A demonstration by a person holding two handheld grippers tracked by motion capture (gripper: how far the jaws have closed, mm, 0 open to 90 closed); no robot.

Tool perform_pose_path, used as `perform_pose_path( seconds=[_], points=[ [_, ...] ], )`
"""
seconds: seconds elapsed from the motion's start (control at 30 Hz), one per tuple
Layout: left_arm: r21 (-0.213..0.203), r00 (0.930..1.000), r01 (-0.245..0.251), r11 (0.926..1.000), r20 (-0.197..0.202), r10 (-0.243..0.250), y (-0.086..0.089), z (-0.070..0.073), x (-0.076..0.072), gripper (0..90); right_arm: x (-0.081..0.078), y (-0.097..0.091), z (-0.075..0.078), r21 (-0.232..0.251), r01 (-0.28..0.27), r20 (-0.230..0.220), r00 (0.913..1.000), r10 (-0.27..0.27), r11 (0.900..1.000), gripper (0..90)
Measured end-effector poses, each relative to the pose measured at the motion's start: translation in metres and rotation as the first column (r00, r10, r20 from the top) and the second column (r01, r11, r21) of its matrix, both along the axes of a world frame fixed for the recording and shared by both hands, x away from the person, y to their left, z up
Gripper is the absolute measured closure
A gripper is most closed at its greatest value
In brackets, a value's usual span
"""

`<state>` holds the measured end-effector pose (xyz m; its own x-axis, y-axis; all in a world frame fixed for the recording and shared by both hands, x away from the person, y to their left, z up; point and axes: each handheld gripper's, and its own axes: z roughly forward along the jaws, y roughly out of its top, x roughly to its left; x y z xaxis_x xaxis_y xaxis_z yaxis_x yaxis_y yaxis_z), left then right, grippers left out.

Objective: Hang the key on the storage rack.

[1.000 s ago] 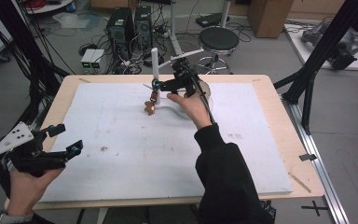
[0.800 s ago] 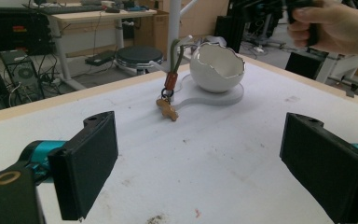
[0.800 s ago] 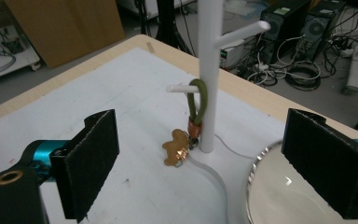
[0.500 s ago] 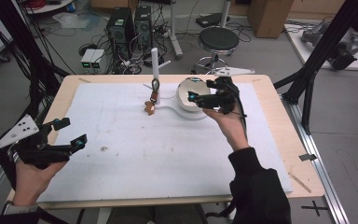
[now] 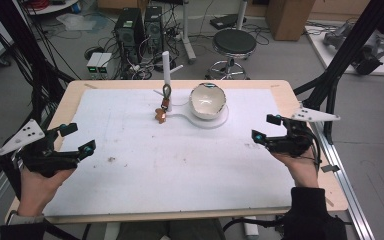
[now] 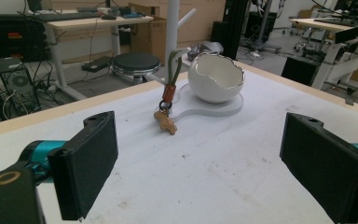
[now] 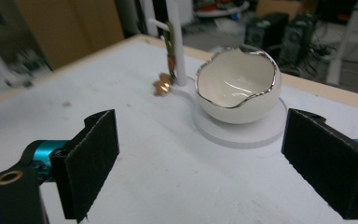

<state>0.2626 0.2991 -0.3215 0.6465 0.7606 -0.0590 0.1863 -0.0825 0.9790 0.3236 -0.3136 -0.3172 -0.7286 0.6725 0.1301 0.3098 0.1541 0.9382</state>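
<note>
A white eggshell-shaped bowl (image 5: 208,100) with a silver rim stands on a flat white base (image 5: 215,121) at the back middle of the table. Beside it rises a white peg stand (image 5: 166,75), and a keychain with a brown charm (image 5: 162,115) hangs from it down to the mat. The bowl (image 6: 214,78) and keychain (image 6: 166,119) lie ahead of my left gripper (image 6: 193,163), whose jaws are wide apart. My right gripper (image 7: 200,161) faces the bowl (image 7: 237,88), open and empty. In the high view my left gripper (image 5: 75,140) is at the left edge and my right gripper (image 5: 266,129) at the right.
A white mat (image 5: 180,155) covers most of the wooden table (image 5: 75,92). A round black stool (image 5: 234,43), computer towers (image 5: 140,25) and cables stand on the floor behind the table. Black frame posts (image 5: 345,50) rise at both sides.
My right gripper has drawn back from the bowl to the right front of the table, empty. The bowl now stands uncovered on its base. The left gripper has barely moved.
</note>
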Motion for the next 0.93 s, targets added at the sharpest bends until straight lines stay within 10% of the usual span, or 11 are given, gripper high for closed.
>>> perform_pose_path(
  seconds=[0.3, 0.93],
  points=[
    [0.011, 0.9998, 0.021, 0.9997, -0.007, -0.021, -0.007, -0.003, 0.003, 11.7, -0.017, -0.044, -0.005, -0.024, 0.122, 0.012, 0.9924, -0.122, 0.9922, 10.4],
    [0.010, 0.9999, 0.005, 0.9999, -0.012, -0.005, -0.011, -0.004, 0.007, 11.7, -0.021, -0.045, -0.015, 0.043, 0.076, 0.021, 0.9968, -0.077, 0.9961, 10.4]
  ],
)
